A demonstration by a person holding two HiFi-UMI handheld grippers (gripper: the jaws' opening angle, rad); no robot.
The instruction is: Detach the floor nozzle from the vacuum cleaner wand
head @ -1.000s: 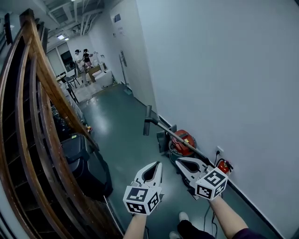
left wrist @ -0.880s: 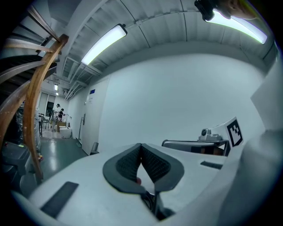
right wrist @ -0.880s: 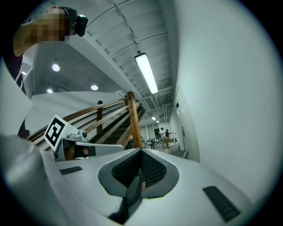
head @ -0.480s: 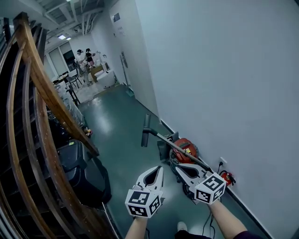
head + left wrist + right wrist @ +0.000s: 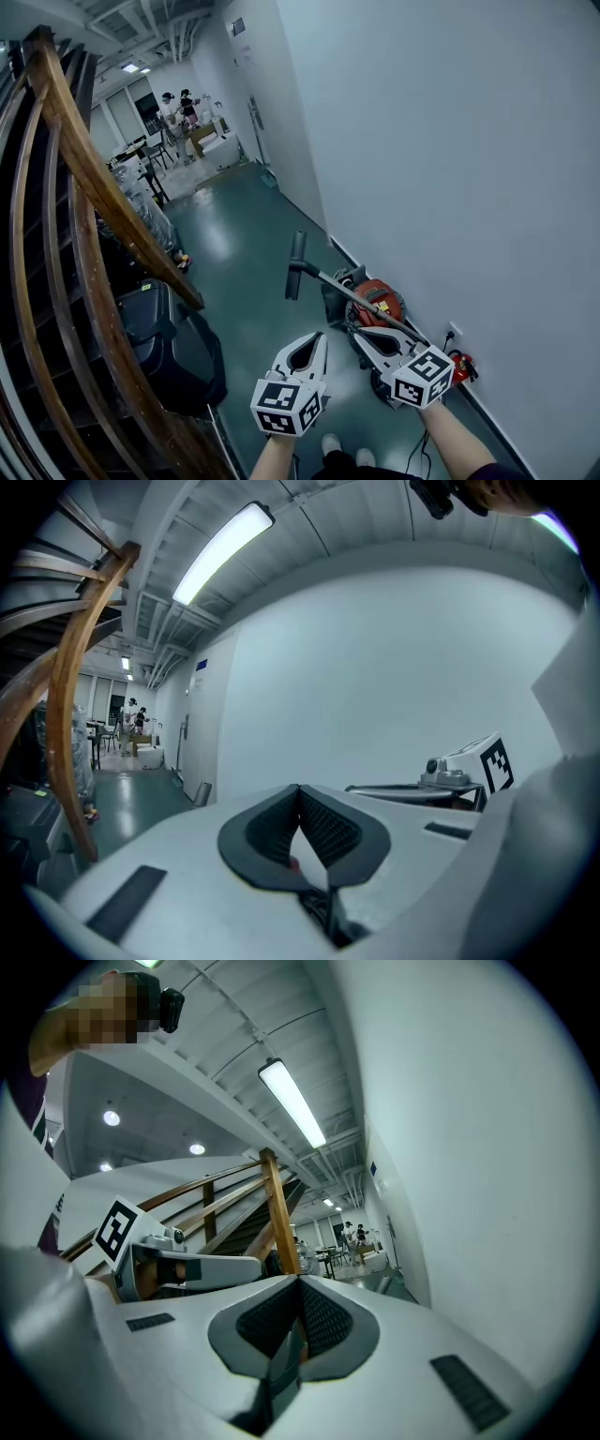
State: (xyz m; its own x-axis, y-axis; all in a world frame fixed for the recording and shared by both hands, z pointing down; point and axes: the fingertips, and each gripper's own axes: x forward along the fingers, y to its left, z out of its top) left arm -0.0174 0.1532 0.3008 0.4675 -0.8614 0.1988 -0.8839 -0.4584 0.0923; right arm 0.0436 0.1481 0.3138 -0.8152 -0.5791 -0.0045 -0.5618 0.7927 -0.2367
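In the head view a red canister vacuum cleaner (image 5: 377, 300) sits on the green floor against the white wall. Its metal wand (image 5: 352, 295) slants up to the left and ends in a dark floor nozzle (image 5: 296, 265) held off the floor. My left gripper (image 5: 317, 337) is shut and empty, hanging in the air short of the wand. My right gripper (image 5: 357, 331) is shut and empty too, just in front of the canister. Each gripper view shows its own jaws closed tip to tip, left (image 5: 299, 788) and right (image 5: 300, 1281), with nothing between them.
A curved wooden stair railing (image 5: 89, 197) runs down the left side. A black bin (image 5: 173, 342) stands under it. A small red fire extinguisher (image 5: 462, 368) and a wall socket (image 5: 456, 332) sit by the wall. People (image 5: 178, 105) stand far down the corridor.
Both grippers have moved forward along the corridor toward the vacuum cleaner, which now lies closer and lower in the head view. Both stayed shut.
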